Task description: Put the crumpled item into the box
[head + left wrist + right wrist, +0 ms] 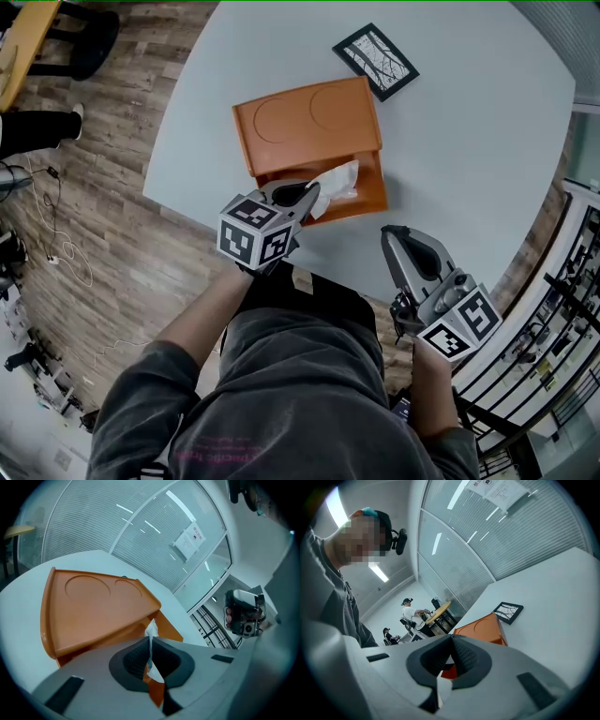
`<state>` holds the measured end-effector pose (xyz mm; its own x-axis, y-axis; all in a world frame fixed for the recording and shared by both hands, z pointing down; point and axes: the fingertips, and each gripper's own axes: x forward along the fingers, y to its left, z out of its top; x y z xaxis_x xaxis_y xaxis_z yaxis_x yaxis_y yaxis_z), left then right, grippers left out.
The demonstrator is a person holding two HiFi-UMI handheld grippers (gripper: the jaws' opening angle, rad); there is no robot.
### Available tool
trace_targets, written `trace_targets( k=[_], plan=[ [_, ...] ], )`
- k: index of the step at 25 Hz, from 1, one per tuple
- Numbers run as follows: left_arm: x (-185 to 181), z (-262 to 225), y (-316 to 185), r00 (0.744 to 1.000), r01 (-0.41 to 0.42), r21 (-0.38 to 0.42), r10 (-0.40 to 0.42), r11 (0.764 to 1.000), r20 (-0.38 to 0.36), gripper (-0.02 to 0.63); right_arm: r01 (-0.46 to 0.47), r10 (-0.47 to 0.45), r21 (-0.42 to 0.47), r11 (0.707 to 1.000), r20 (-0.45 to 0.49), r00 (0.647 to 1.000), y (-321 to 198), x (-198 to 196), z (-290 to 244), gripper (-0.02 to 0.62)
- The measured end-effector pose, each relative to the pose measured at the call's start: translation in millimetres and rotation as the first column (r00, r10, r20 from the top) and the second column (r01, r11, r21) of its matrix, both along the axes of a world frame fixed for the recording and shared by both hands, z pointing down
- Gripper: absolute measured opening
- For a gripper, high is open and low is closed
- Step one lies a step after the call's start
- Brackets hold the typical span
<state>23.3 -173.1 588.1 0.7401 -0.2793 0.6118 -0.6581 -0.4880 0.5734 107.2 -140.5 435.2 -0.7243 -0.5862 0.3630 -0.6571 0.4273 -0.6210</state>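
Over the box [373,184], left hand-held gripper [313,194] pinches the crumpled item [339,180]; right hand-held gripper [393,236] sits closed.

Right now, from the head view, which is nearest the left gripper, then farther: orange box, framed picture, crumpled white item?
1. Crumpled white item, pinched by the left gripper.
2. Orange box, just beyond.
3. Framed picture, past the box, rightward.

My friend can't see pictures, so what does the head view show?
The left gripper pinches a white crumpled item over the open orange box on a pale table. The right gripper, shut and empty, hangs near the table's edge, apart from the box. A small framed picture lies beyond the box.
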Motion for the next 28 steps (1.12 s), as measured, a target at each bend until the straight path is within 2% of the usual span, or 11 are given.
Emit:
trace_targets(
  k=[12,24,28],
  plan=[
    [1,7,0,0.994,0.001,-0.005,0.0,1.0,0.109,0.031,0.001,-0.001,0.007,1.0,0.005,1.0,-1,2,-4,-0.002],
    [11,18,-2,0.984,-0.033,-0.007,0.033,0.999,0.177,0.048,-0.001,0.001,0.004,1.0,0.012,1.0,-4,6,-2,-0.002],
    [10,17,-4,0.978,-0.044,0.01,0.041,0.999,0.207,0.074,-0.001,0.001,0.004,1.0,0.016,1.0,-5,6,-3,-0.002]
  ],
)
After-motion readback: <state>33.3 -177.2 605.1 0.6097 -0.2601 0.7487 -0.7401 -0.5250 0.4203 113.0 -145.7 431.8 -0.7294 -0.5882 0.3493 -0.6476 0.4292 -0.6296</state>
